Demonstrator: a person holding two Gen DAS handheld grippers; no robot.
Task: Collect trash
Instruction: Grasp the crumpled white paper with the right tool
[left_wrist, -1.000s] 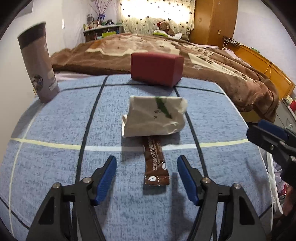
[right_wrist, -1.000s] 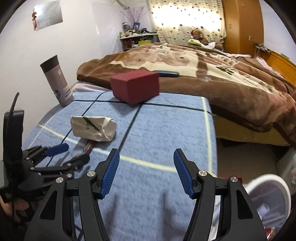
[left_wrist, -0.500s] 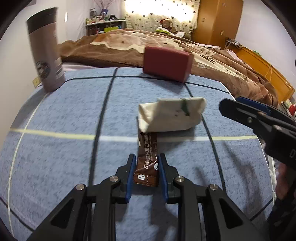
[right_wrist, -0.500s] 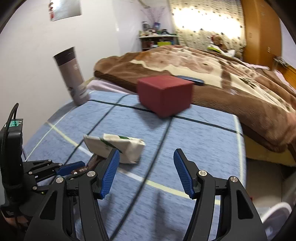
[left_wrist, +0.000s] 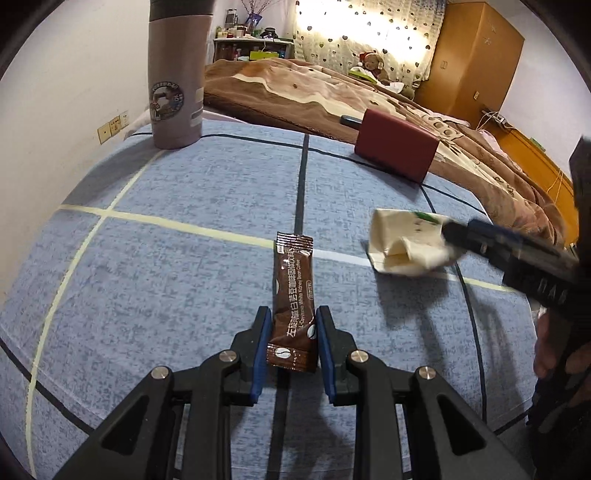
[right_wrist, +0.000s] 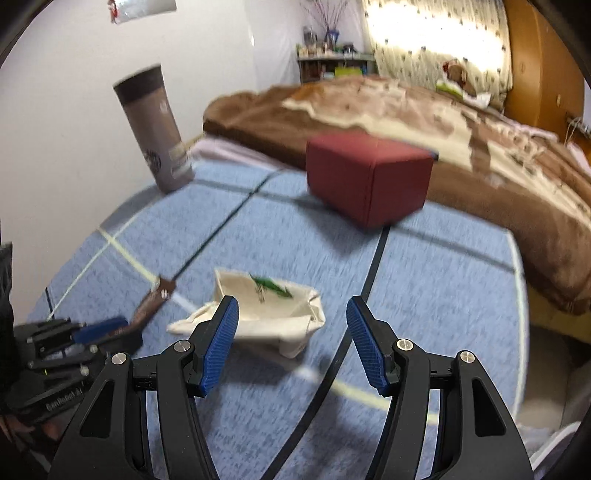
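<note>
A brown coffee sachet (left_wrist: 293, 295) lies on the blue cloth-covered table (left_wrist: 184, 258). My left gripper (left_wrist: 293, 328) is shut on its near end. In the right wrist view the sachet (right_wrist: 151, 302) runs from the left gripper (right_wrist: 99, 332). A crumpled white paper wrapper with green print (left_wrist: 402, 245) lies to the right of the sachet. My right gripper (right_wrist: 291, 328) is open just above and around the wrapper (right_wrist: 266, 310); it reaches the wrapper from the right in the left wrist view (left_wrist: 491, 240).
A grey tumbler (left_wrist: 177, 74) stands at the far left of the table. A dark red box (left_wrist: 395, 147) sits at the far edge. A bed with a brown blanket (left_wrist: 332, 85) lies behind. A white bin (right_wrist: 554, 443) shows at lower right.
My left gripper closed on the sachet and drew it out from under the wrapper, to the left. My right gripper swung left over the wrapper, still open.
</note>
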